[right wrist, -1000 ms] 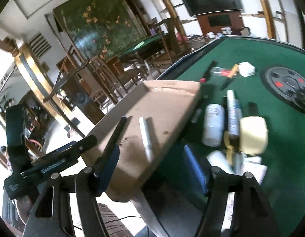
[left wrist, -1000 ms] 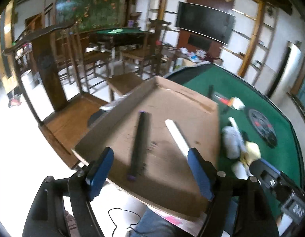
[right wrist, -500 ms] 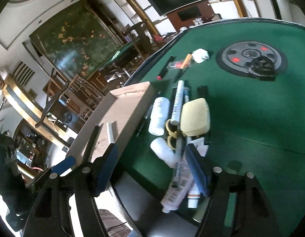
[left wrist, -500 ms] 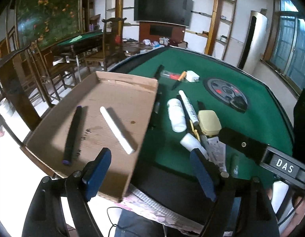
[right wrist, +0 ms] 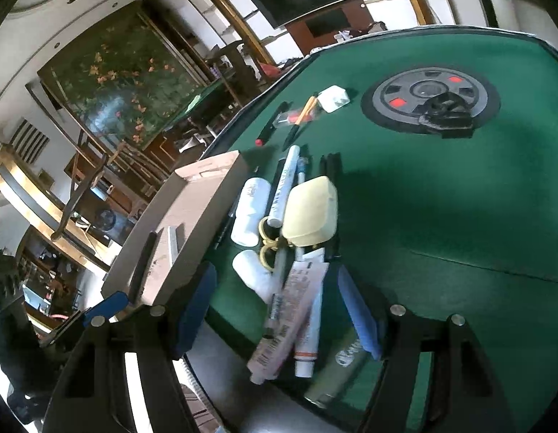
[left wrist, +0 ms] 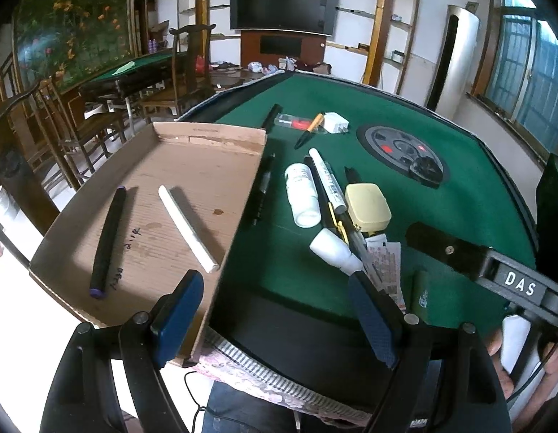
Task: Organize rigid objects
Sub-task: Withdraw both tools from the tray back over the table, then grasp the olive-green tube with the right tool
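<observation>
From the left wrist we see the left gripper (left wrist: 275, 315) with its fingers spread wide and empty, hanging over the near edge of the green table (left wrist: 477, 195). The cardboard tray (left wrist: 206, 137) already holds a black marker (left wrist: 107, 241) and a white stick (left wrist: 188, 229). We judge the sorting barely begun: a white bottle (left wrist: 302, 195), a cream case (left wrist: 367, 206), pens and tubes lie heaped on the felt just beside the tray.

From the right wrist, the right gripper (right wrist: 275, 310) is likewise wide open with nothing held, above a printed tube (right wrist: 290, 321) in the same heap; farther pens wait near a white charger (right wrist: 336, 98).
</observation>
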Demonstrator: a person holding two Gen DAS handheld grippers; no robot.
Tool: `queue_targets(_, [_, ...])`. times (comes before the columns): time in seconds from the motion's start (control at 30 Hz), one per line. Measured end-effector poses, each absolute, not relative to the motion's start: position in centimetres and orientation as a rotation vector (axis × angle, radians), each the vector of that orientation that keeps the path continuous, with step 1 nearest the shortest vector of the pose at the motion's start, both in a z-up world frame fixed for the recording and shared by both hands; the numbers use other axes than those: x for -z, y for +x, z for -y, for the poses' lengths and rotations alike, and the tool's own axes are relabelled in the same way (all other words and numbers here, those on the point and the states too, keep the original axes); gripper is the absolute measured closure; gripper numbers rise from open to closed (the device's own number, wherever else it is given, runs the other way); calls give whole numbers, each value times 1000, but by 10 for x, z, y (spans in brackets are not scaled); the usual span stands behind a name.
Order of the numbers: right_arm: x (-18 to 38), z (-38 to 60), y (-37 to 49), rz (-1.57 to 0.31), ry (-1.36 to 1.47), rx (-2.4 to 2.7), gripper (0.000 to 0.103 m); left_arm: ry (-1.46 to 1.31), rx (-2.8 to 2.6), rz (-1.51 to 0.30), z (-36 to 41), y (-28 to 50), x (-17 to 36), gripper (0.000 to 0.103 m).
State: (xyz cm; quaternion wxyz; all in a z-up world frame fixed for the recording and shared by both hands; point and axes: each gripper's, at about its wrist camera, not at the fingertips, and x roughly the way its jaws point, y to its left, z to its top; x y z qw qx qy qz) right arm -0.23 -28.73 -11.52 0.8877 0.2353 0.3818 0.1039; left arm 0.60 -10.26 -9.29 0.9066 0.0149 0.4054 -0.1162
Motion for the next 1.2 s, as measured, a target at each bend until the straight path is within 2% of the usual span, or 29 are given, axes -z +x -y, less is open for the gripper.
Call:
queue_targets(0.37, [131,330,-25,-834,551,-159,34,27,341,-880,118,2,102,18])
queue_targets(0.57, [144,310,-37,-938,488,-135,44,39,357,-879,124,2,103,18])
queue_targets(0.7, [144,278,-37,-973,344,-49,52,27,349,-887,122,6,104,18])
queue_targets(0.8, [143,253,-39,-962,209,6,53,27,352,-899,123,8,107,18])
queue_targets(0.9, [143,244,-42,-962,138,47,69,29,350,-901,123,9,107,18])
queue_targets(1.0, [144,250,-47,-968,110,54,70,34,353,-900,124,9,108,18])
queue_targets(1.1, [145,256,-48,-965,78,97,88,37,360,-907,127,9,110,18])
queue_targets(1.2, [145,265,-49,-965,95,97,88,49,373,-917,131,8,113,18])
